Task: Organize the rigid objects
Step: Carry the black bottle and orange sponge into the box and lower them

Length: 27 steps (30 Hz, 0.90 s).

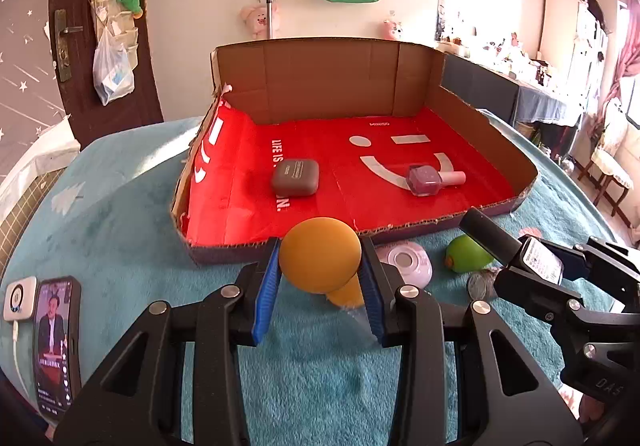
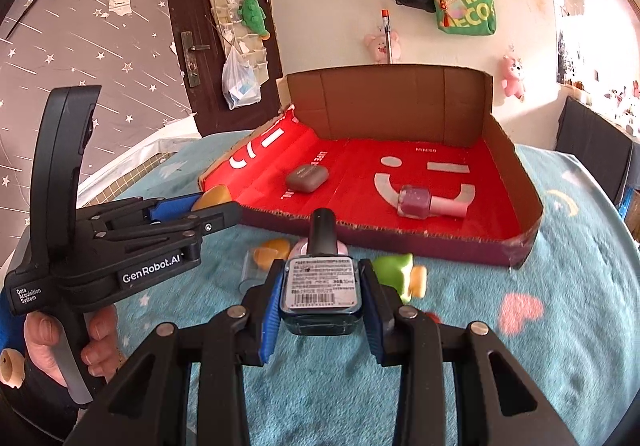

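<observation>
On the fuzzy teal cloth (image 1: 120,206) before the shallow cardboard tray (image 1: 486,134), the left gripper (image 1: 320,266) clamped a smooth orange ball (image 1: 318,254) between blue ribbed pads. The right gripper (image 2: 320,294) clenched a square glass nail polish bottle (image 2: 322,284), labelled base toward the camera, long axis and black cap pointing at the tray. Inside lay a rounded grey case (image 1: 295,178) and a pink polish bottle (image 1: 432,177), lying flat, cap to the right.

Bright daylight from right, window glare blown out; fisheye bending edges, dark corners; slight blur.
</observation>
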Each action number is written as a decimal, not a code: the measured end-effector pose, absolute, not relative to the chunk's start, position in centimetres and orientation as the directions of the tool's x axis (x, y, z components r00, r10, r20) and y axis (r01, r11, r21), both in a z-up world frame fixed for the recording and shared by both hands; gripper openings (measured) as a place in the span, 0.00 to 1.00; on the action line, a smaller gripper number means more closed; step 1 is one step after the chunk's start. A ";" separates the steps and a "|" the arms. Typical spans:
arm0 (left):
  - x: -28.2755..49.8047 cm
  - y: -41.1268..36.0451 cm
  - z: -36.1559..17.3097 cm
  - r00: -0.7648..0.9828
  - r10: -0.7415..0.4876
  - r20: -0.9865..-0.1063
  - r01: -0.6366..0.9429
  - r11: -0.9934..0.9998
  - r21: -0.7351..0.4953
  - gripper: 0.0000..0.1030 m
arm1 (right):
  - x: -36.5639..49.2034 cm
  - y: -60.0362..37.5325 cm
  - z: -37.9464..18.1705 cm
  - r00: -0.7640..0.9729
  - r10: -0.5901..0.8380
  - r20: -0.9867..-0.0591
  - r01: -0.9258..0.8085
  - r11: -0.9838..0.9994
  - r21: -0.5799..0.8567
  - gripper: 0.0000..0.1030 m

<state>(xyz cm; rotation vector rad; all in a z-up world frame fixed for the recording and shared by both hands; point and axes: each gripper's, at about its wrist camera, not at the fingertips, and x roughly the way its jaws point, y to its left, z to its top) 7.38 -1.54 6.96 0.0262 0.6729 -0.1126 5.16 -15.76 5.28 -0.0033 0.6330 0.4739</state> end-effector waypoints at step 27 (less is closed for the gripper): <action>13.5 -1.8 8.4 0.748 -0.146 -0.648 0.188 0.982 -0.005 0.34 | 11.2 -16.1 6.7 0.675 0.415 -0.610 -0.455 0.885 0.098 0.36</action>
